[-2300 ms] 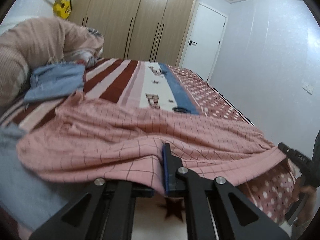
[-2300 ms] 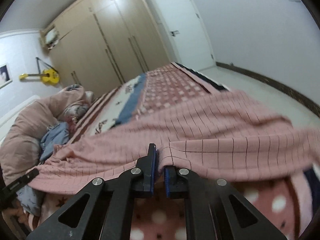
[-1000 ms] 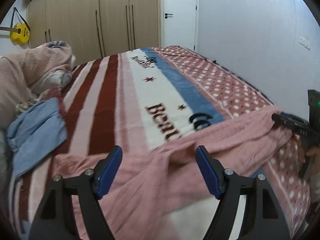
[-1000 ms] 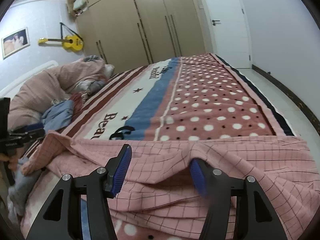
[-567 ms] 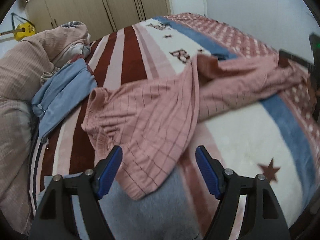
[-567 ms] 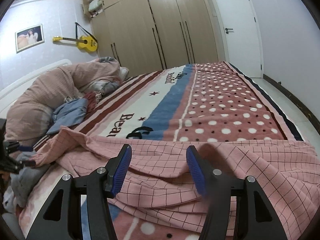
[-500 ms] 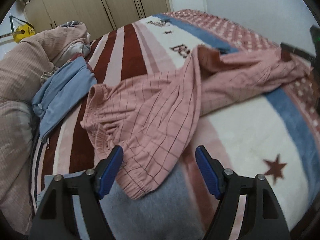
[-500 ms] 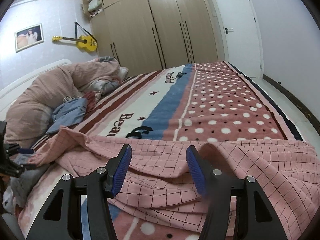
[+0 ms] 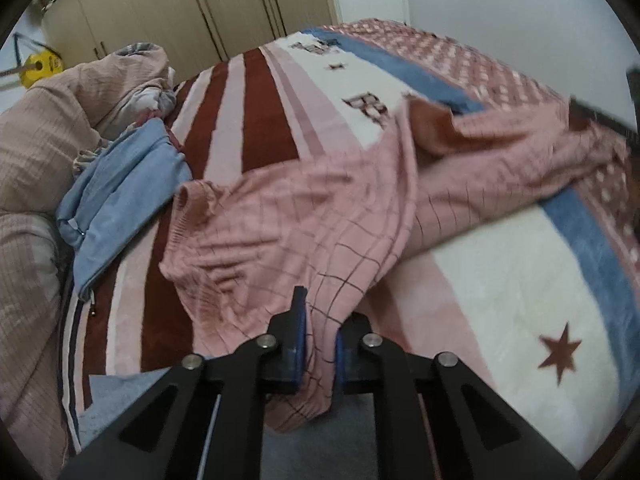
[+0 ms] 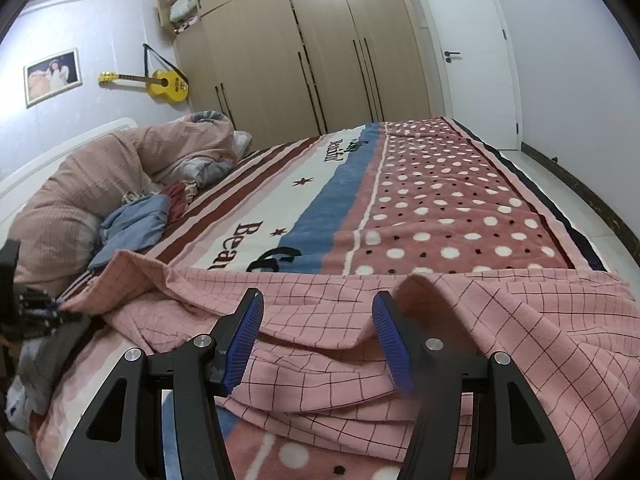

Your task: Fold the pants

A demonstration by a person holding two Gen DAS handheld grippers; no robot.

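Observation:
The pink checked pants (image 9: 304, 232) lie crumpled across the patterned bed blanket (image 9: 500, 280). My left gripper (image 9: 318, 340) is shut on the near edge of the pants by the waistband end. In the right wrist view the pants (image 10: 460, 320) spread in folds below my right gripper (image 10: 318, 340), which is open with its blue pads over the cloth and holds nothing. The left gripper shows small at the far left of that view (image 10: 44, 308), holding a corner of the pants.
A blue garment (image 9: 116, 196) and a heaped pink duvet (image 9: 48, 140) lie at the left of the bed. A grey cloth (image 9: 328, 452) lies under my left gripper. Wardrobes (image 10: 312, 52), a door (image 10: 468, 52) and a yellow guitar (image 10: 160, 82) stand beyond.
My left gripper has closed on the edge of the pants; it was open half a second ago. My right gripper stays open over the cloth and has barely moved.

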